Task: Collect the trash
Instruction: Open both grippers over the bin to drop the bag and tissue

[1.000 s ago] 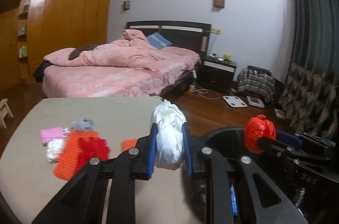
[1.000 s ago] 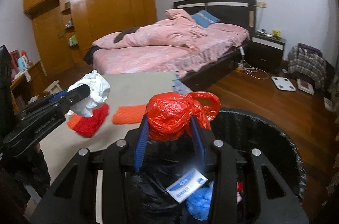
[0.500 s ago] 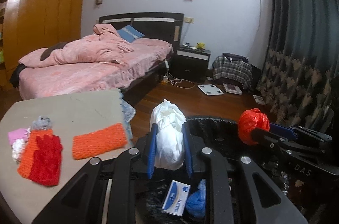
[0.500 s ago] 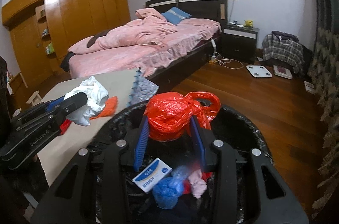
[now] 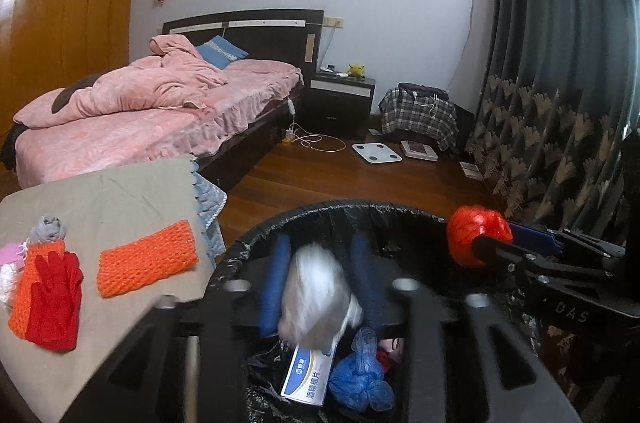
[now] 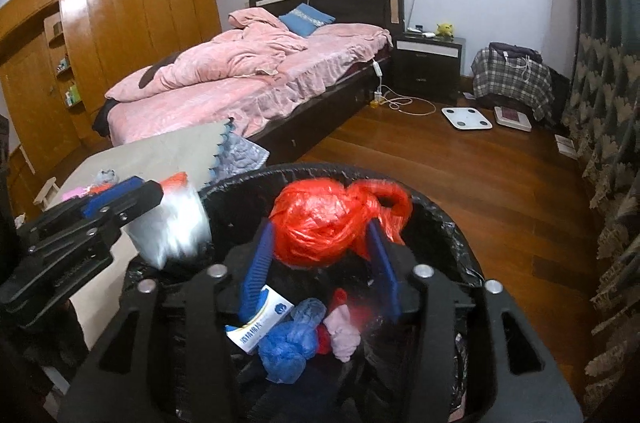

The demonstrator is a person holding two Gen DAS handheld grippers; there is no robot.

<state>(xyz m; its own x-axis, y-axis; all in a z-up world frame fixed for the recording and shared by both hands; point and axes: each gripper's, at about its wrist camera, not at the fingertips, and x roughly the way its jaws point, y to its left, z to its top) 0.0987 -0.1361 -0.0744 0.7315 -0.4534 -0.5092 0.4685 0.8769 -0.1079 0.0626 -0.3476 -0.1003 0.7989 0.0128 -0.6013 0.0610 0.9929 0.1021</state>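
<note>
Over the black-lined trash bin (image 5: 256, 243) we have both grippers letting go: the left gripper (image 5: 320, 287) jaws are opening, with the white plastic wad (image 5: 316, 299) blurred between the blue pads and apparently dropping free; the right gripper (image 6: 324, 251) jaws are opening too, with the red plastic bag (image 6: 332, 219) between them, and we can't tell whether a pad touches it. Risks: the red bag's knotted loop could snag on a pad and hang, and either piece could catch the rim if it drifts sideways. Bin already holds a white-blue box (image 6: 260, 319), a blue bag (image 6: 292, 339) and pink scraps. Bench (image 5: 120, 191) to the left has a grey cloth cover carrying orange knits (image 5: 148, 263) and red gloves (image 5: 54, 299). Room: bedroom, pink bed (image 5: 140, 115), wood floor, dark nightstand (image 5: 340, 95), white scale (image 5: 376, 153), patterned curtain.
</note>
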